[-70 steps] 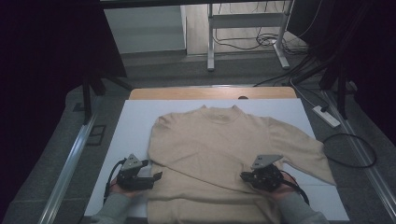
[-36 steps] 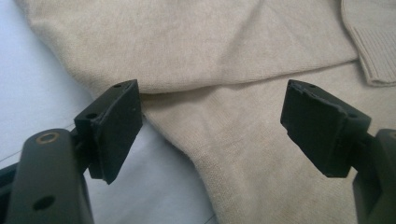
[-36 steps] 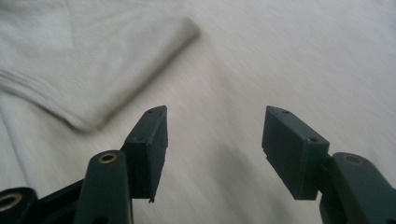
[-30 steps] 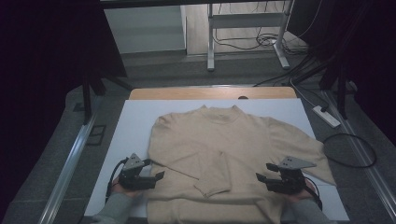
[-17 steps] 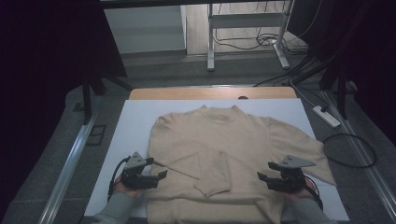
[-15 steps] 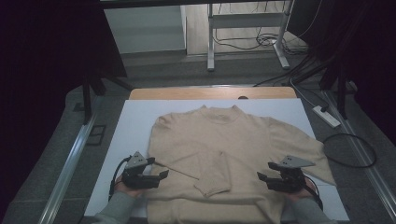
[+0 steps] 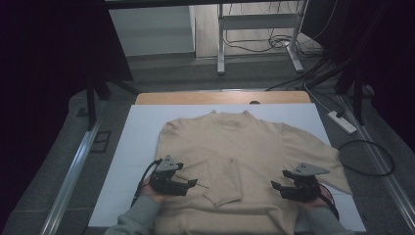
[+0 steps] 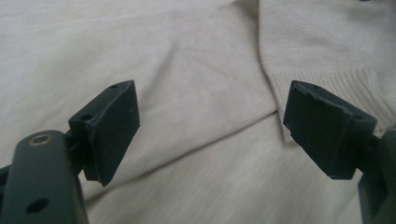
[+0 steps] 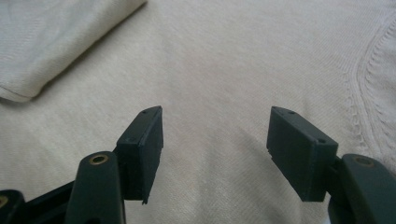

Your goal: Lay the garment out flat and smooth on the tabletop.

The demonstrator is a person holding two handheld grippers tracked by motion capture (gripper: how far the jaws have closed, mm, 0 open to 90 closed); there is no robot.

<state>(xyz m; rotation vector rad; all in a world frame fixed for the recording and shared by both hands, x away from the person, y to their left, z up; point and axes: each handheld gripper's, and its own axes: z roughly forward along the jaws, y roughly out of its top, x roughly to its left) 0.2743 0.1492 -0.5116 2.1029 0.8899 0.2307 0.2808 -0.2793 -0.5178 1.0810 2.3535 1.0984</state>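
Folding a beige sweater (image 7: 244, 147) spread flat on the white worktop (image 7: 132, 147): left sleeve (image 7: 222, 181) already lies across the body. Left claw (image 7: 192, 182) hovers wide open, empty, beside that cuff. Right claw (image 7: 275, 188), jaws just been opening, holds nothing; next up, probably the right sleeve (image 7: 323, 161).

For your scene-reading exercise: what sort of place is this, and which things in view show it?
Probably a lab or recording workspace, not a home: a white table with a sweater spread on it, loose cables on the floor, and a power strip.
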